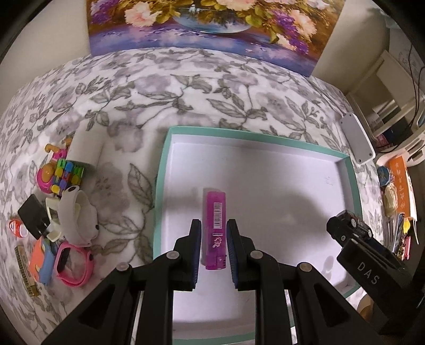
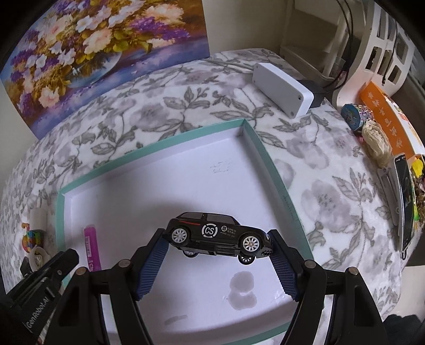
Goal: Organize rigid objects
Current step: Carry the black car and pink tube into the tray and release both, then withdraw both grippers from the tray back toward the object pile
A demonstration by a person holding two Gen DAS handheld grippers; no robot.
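A floral grey-and-white cloth [image 1: 164,90] covers the table, with a flower painting [image 1: 202,24] propped against the wall at 12 o'clock. A teal-rimmed white tray [image 1: 265,138] lies at centre. The left gripper [image 1: 213,238] has its jaws spread to either side of a pink lighter [image 1: 214,220] lying flat on the tray floor; contact cannot be told. The right gripper [image 2: 216,254] pinches a black toy car [image 2: 215,233] by its ends, held above the tray. At 9 o'clock in the left wrist view sits a cluster of small things, including a pink watch [image 1: 73,262] and a white watch [image 1: 77,215]. A white box [image 2: 281,89] lies at 1 o'clock beyond the tray in the right wrist view; white shelving [image 2: 382,50] stands past the table edge.
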